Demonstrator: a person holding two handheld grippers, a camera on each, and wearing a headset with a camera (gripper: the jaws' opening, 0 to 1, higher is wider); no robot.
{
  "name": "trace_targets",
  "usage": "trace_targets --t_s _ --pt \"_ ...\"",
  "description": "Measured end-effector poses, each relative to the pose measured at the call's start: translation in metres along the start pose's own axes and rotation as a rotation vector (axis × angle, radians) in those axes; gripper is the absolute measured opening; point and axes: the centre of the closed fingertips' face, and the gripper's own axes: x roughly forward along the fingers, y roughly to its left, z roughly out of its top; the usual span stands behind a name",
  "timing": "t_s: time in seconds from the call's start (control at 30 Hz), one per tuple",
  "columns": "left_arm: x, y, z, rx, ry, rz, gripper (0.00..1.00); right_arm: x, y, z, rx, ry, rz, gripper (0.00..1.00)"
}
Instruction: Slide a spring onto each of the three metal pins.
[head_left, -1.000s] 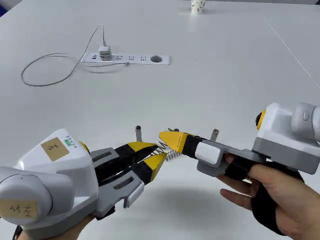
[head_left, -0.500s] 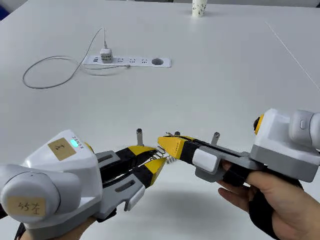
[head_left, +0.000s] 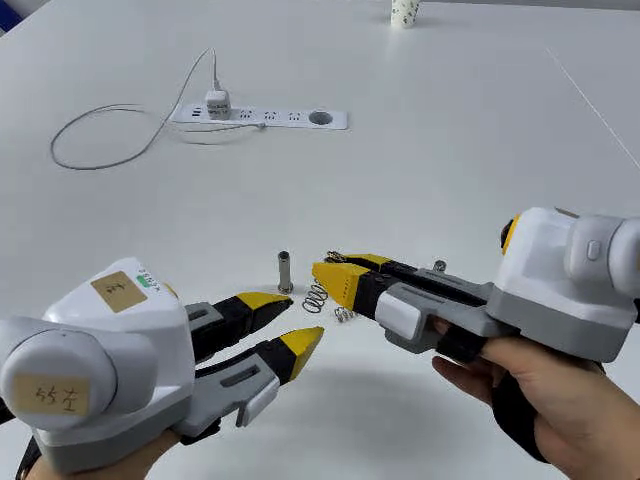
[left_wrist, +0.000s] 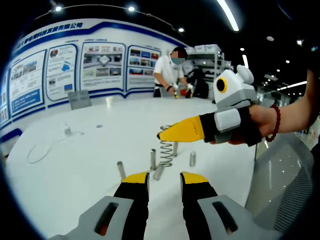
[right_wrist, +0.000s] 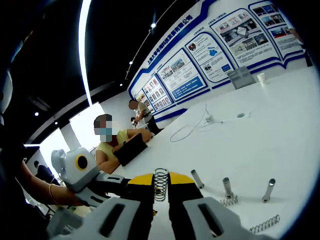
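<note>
The left gripper (head_left: 306, 316) is over the white table (head_left: 450, 150) with its jaws apart and nothing between them. The right gripper (head_left: 322, 272) has its jaws closed on a spring (right_wrist: 160, 184), which stands upright between the yellow tips, close in front of the left gripper's tips. The three pins (right_wrist: 227, 186) stand upright on the table just beside this spring, and two loose springs (right_wrist: 229, 201) lie near them, one at the foot of the middle pin.
</note>
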Motion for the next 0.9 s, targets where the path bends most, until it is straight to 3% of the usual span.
trace_targets --t_s 0.17,0.2,0.47,0.9 --pt "-0.001 0.003 -0.007 0.022 0.027 0.008 0.31 0.008 -0.001 0.002 -0.064 0.006 -0.008 0.11" --pt "-0.001 0.003 -0.009 0.023 0.03 0.006 0.32 0.01 -0.003 0.002 -0.111 0.02 -0.015 0.11" --pt "-0.001 0.003 -0.015 0.006 0.039 -0.006 0.41 0.026 -0.009 0.003 -0.247 0.035 -0.047 0.11" --pt "0.001 0.002 -0.025 -0.011 0.057 -0.012 0.52 0.042 -0.025 0.006 -0.259 0.023 -0.092 0.11"
